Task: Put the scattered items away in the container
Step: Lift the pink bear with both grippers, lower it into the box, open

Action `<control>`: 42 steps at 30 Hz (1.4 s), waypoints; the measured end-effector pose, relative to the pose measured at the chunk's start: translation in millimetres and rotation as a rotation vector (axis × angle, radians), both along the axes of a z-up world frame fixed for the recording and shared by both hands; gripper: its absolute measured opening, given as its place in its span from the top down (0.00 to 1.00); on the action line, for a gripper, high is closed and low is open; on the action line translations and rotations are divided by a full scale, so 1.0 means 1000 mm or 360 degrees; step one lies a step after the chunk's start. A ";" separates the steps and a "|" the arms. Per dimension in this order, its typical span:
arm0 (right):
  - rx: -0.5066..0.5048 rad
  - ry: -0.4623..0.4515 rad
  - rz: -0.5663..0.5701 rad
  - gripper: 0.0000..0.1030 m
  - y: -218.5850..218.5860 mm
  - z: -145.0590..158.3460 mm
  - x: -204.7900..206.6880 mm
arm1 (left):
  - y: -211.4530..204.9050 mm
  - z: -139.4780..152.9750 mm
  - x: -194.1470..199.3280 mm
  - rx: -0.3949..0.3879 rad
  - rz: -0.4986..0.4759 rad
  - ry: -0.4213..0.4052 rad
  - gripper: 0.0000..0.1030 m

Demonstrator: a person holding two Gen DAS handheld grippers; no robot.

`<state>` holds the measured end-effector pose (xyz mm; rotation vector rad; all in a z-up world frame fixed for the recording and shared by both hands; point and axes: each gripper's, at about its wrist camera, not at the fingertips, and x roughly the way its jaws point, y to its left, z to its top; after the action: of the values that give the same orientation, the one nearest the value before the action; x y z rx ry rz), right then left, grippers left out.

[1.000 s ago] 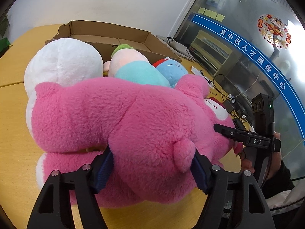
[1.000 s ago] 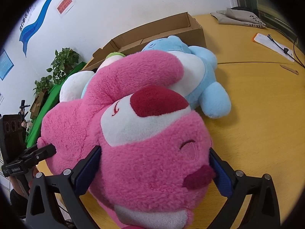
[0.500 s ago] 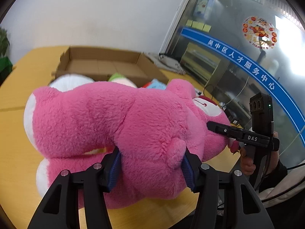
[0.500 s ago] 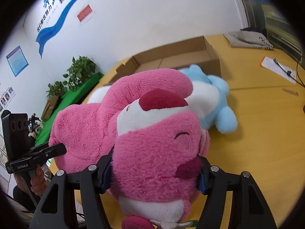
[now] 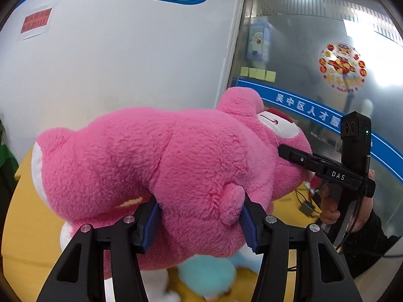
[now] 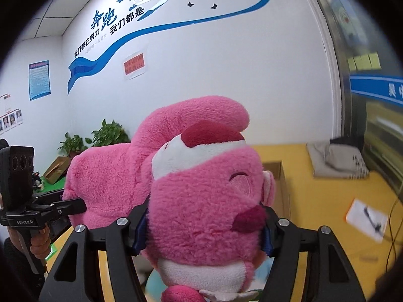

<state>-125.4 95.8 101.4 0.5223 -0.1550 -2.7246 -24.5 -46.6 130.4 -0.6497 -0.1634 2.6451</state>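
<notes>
The left tool is clamping the rear body of the pink plush bear, its blue pads pressing into the fur on both sides just beside the small tail nub at about 5 o'clock on the body. The bear is lying roughly level in the air above the yellow bench, its head pointing toward 2 o'clock in the left wrist view. At 3 o'clock there, the right tool is biting into the bear's head, with a hand wrapping around its grip. Below the bear, at 6 o'clock, a turquoise plush is lying on the bench, blurred, with a white plush just beside it at 7 o'clock.

In the right wrist view, the right tool is squeezing the bear's head between its narrowed pads, the face turning toward 3 o'clock and the white muzzle sitting at 6 o'clock. At 9 o'clock the left tool is gripping the bear's hind part. Behind the head, at 3 o'clock, a corner of the cardboard box is showing on the bench, partly hidden. Farther along at 4 o'clock a white paper is lying on the bench, and a folded grey cloth is resting near 2 o'clock. Potted plants are standing against the white wall at 10 o'clock.
</notes>
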 end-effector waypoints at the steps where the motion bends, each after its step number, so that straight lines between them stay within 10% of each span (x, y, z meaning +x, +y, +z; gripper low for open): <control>1: 0.0003 0.0006 -0.0005 0.35 -0.001 0.004 -0.014 | -0.004 0.004 -0.025 0.0011 0.0006 -0.0012 0.43; 10: 0.0035 -0.0121 -0.0070 0.35 0.005 -0.002 -0.193 | -0.021 -0.009 -0.198 0.0029 0.0026 -0.0237 0.43; 20: 0.0122 -0.0633 -0.0182 0.35 0.014 -0.117 -0.346 | -0.018 -0.143 -0.367 -0.0035 0.0084 -0.0829 0.47; 24: 0.0116 -0.0894 -0.0242 0.35 0.019 -0.170 -0.372 | -0.018 -0.169 -0.382 0.0001 0.0093 -0.0892 0.47; 34: 0.0090 -0.0861 -0.0335 0.11 0.029 -0.170 -0.379 | -0.018 -0.164 -0.387 -0.0009 0.0185 -0.0941 0.26; 42: 0.0155 -0.0517 -0.0291 0.09 0.029 -0.078 -0.265 | -0.021 -0.041 -0.246 -0.0143 0.0241 -0.0452 0.15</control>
<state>-390.5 124.5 23.3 1.0246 -0.1598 -2.8125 -270.1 -67.8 89.5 -1.0820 -0.1817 2.7028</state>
